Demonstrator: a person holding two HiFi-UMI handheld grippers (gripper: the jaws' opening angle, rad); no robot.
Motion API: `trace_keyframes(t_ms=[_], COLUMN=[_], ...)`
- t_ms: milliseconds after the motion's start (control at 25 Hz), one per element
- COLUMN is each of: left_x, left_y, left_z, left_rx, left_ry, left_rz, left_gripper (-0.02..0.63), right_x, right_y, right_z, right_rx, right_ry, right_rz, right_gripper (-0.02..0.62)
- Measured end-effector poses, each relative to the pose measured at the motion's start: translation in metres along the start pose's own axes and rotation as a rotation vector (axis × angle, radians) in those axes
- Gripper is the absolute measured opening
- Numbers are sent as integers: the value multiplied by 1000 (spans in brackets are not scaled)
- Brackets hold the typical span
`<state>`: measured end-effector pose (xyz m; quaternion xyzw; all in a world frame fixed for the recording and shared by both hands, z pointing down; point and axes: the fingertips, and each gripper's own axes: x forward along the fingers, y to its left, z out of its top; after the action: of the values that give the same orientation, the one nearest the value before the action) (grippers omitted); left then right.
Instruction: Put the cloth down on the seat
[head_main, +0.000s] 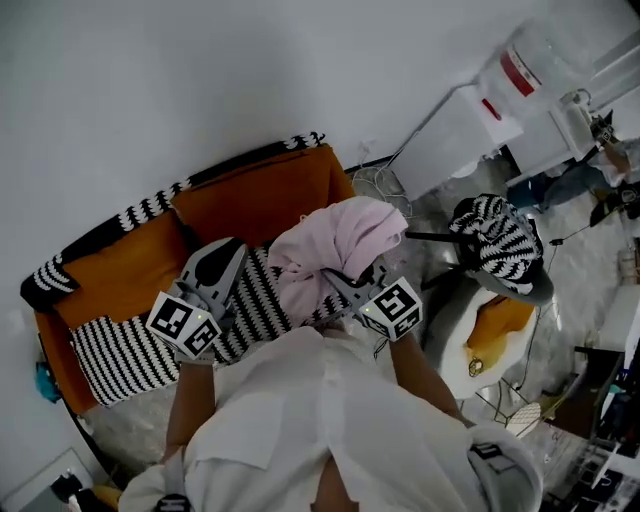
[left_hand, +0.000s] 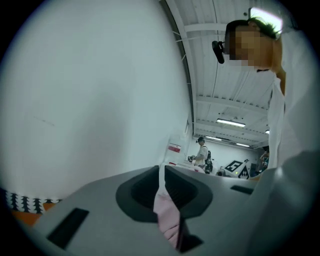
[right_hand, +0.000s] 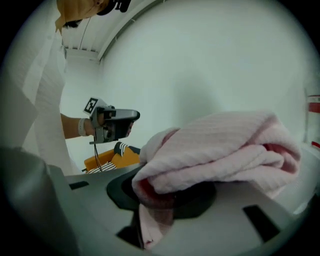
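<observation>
The pink cloth (head_main: 335, 245) is bunched up in the air above the sofa's striped seat (head_main: 120, 355). My right gripper (head_main: 345, 283) is shut on it from below. In the right gripper view the cloth (right_hand: 220, 150) is heaped over the jaws, with a fold pinched between them at the gripper (right_hand: 150, 202). My left gripper (head_main: 230, 252) is held to the left of the bundle. Its own view shows the left gripper (left_hand: 163, 192) shut on a thin strip of the pink cloth (left_hand: 167, 217). The left gripper (right_hand: 114, 125) also appears in the right gripper view, held up by a hand.
The sofa has an orange back (head_main: 250, 200) with black-and-white trim along its top. To the right stands a chair with a zebra-striped cushion (head_main: 495, 240) and an orange seat pad (head_main: 495, 330). White equipment (head_main: 460, 130) and cables stand by the wall behind.
</observation>
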<state>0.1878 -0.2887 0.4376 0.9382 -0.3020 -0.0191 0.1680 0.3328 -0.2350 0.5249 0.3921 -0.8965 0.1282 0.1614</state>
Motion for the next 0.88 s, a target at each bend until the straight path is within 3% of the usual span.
trace_keyframes(t_ms=[240,520,680,880], left_x=[37,58,71,73], left_y=[-10,-25,-31,-29], left_z=[-8,-38,-48,-45], left_rx=[-7,-46,-59,-54], left_ry=[-24,-11,-1,-5], left_rz=[117,240,251,274], left_gripper=[51,51,50,51], right_x=[25,39,52,71], right_y=[-57,-108,-131,-154], right_z=[-65,-125,-146,-155], right_rx=[-70,-80,-79,-5], right_ry=[171,326,441,573], right_rz=[152,253,247,167], right_gripper=[133,135,137,175])
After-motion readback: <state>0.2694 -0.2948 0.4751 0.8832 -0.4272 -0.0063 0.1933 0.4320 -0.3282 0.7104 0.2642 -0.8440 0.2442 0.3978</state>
